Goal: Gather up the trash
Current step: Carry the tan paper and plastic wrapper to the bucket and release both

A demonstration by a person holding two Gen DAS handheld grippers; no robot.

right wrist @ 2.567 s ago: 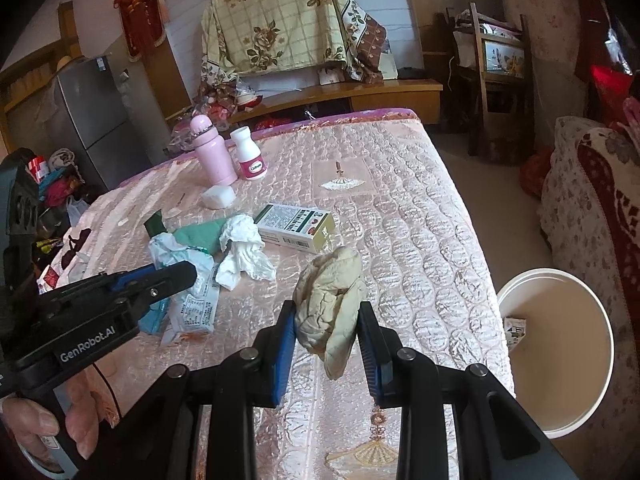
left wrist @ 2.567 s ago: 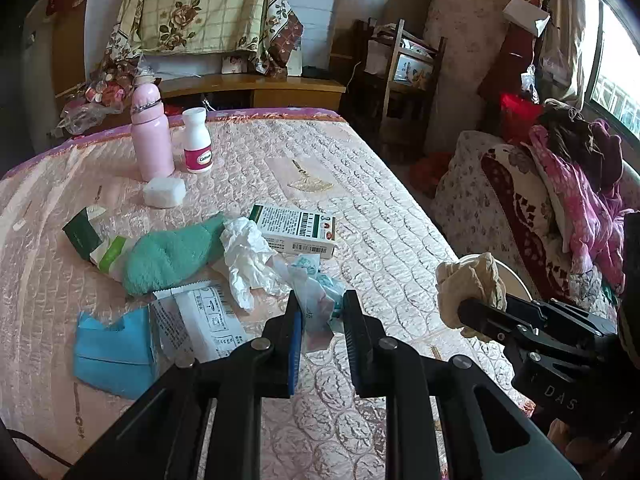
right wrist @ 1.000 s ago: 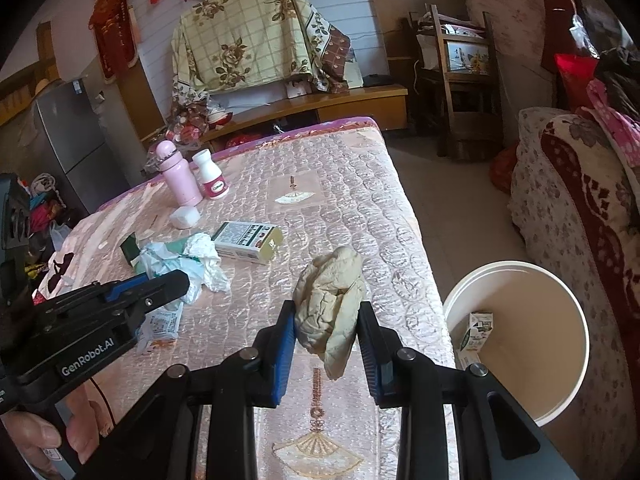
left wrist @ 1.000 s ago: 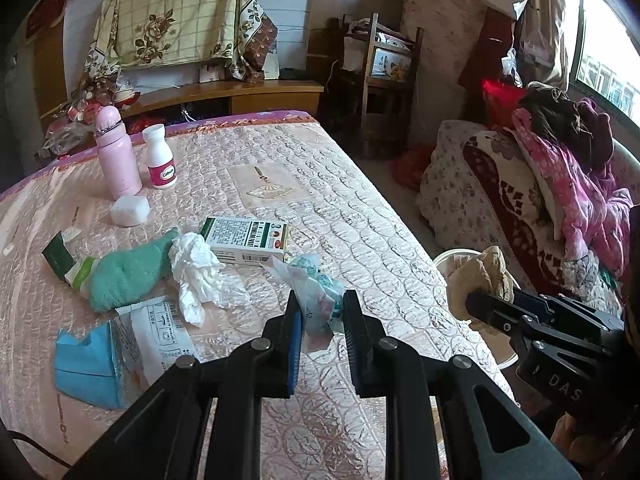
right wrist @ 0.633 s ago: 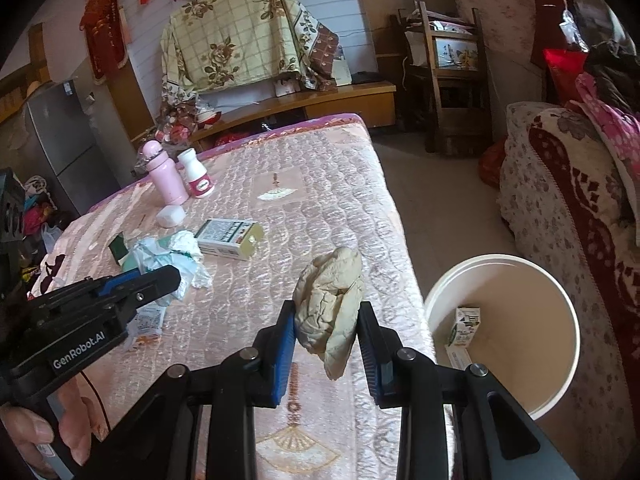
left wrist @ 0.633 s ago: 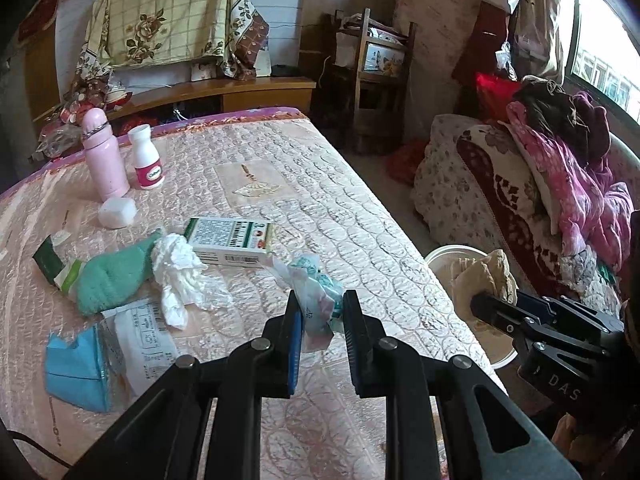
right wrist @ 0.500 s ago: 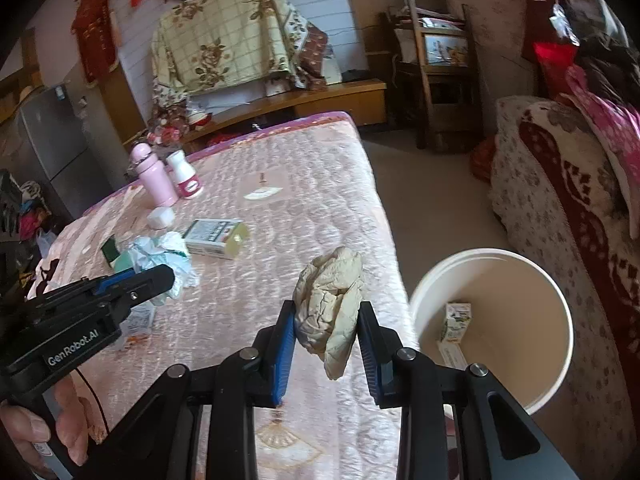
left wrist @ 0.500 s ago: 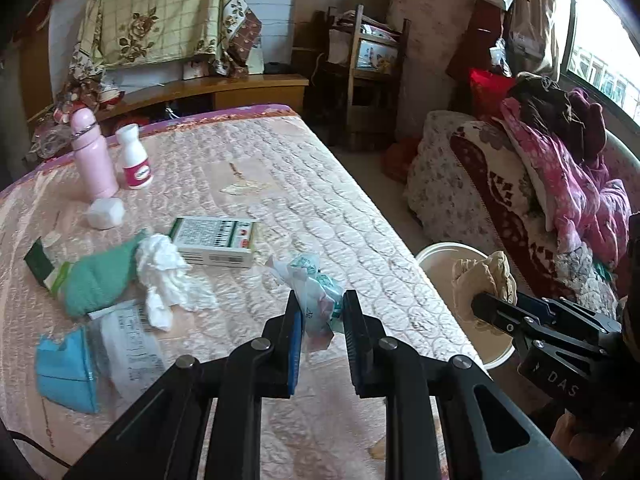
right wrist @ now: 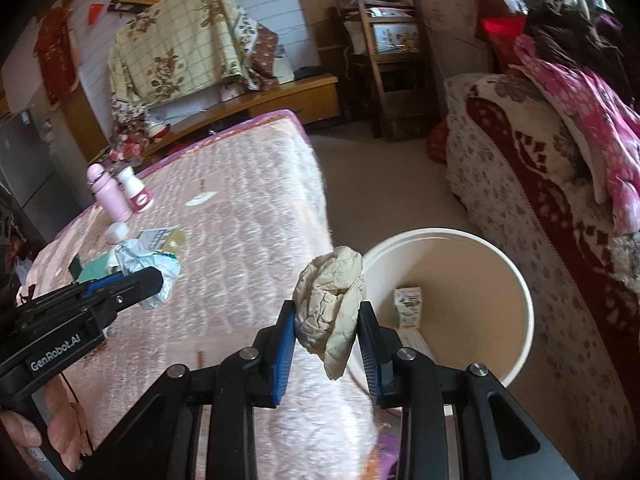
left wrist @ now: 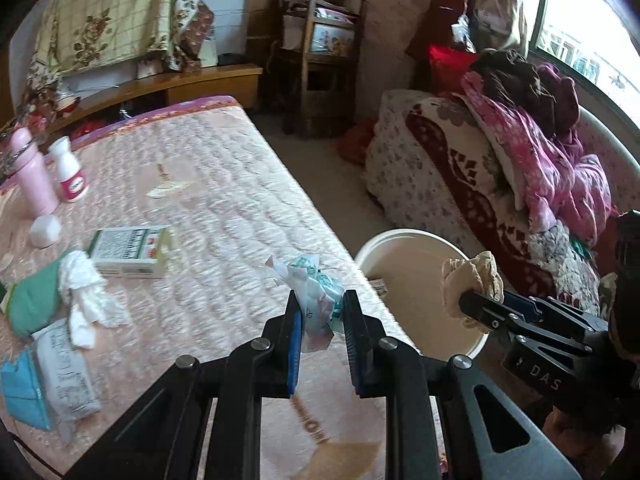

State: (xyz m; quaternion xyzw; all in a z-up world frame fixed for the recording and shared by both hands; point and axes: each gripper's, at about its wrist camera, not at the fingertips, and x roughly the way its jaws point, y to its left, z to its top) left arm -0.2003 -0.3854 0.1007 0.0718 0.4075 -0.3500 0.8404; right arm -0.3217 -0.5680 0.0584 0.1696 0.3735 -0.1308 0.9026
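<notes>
The left gripper (right wrist: 152,280) carries white letters "GenRobot.AI" on its black body; the right gripper (left wrist: 472,300) shows "DAS".

Cream bucket (right wrist: 520,292), pink quilted bedcover (right wrist: 248,232), pale pink bottle (left wrist: 34,176).

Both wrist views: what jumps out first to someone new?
Each tool is clamped on trash: the right tool grips a crumpled beige wad at the rim of the white bucket on the floor, the left tool a crumpled wrapper over the pink quilted table. More litter lies at the table's left.
</notes>
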